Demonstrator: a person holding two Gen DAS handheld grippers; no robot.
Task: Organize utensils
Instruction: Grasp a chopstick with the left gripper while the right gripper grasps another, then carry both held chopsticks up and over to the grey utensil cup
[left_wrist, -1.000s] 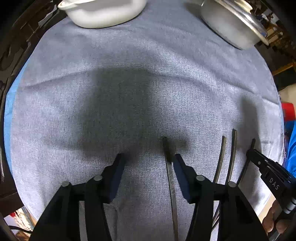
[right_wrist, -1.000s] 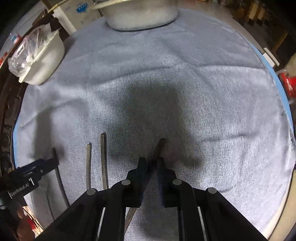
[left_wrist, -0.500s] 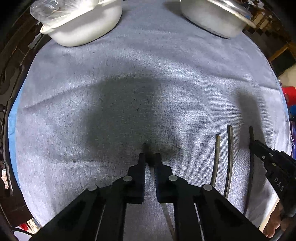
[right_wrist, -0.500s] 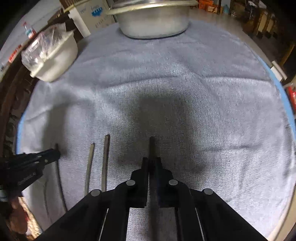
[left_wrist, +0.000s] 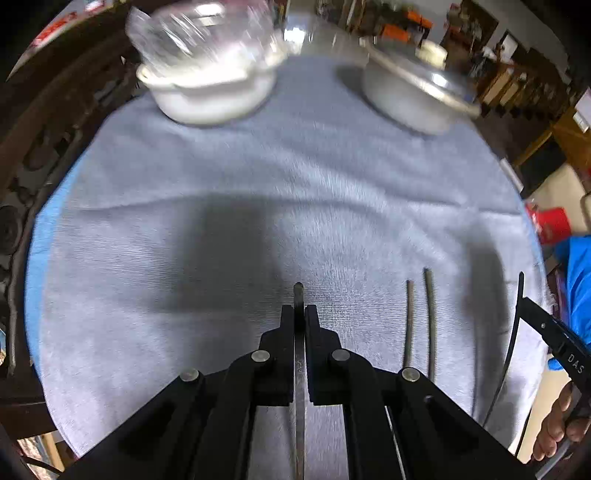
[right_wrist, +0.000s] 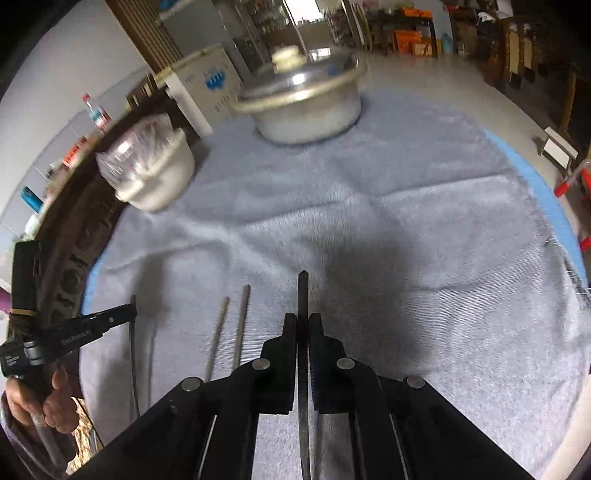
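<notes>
My left gripper (left_wrist: 299, 309) is shut on a thin silver utensil handle (left_wrist: 298, 291), whose end pokes out past the fingertips above the grey cloth (left_wrist: 258, 177). My right gripper (right_wrist: 303, 318) is shut on a dark flat utensil handle (right_wrist: 303, 288). Two thin metal rods (left_wrist: 417, 317) lie side by side on the cloth between the grippers, and the right wrist view shows these rods (right_wrist: 231, 328) too. In each wrist view the other gripper shows at the edge: the right gripper (left_wrist: 522, 300) and the left gripper (right_wrist: 129, 312). The business ends of both utensils are hidden.
A white bowl with crumpled clear plastic in it (left_wrist: 210, 88) and a lidded metal pot (left_wrist: 417, 99) stand at the cloth's far side. A dark carved table rim (right_wrist: 74, 266) runs along the left. A person's hands (right_wrist: 48, 402) hold the gripper handles.
Both grippers closed on their utensil handles and rose off the cloth. The views tilted up, bringing the bowl, the pot and the room behind into sight.
</notes>
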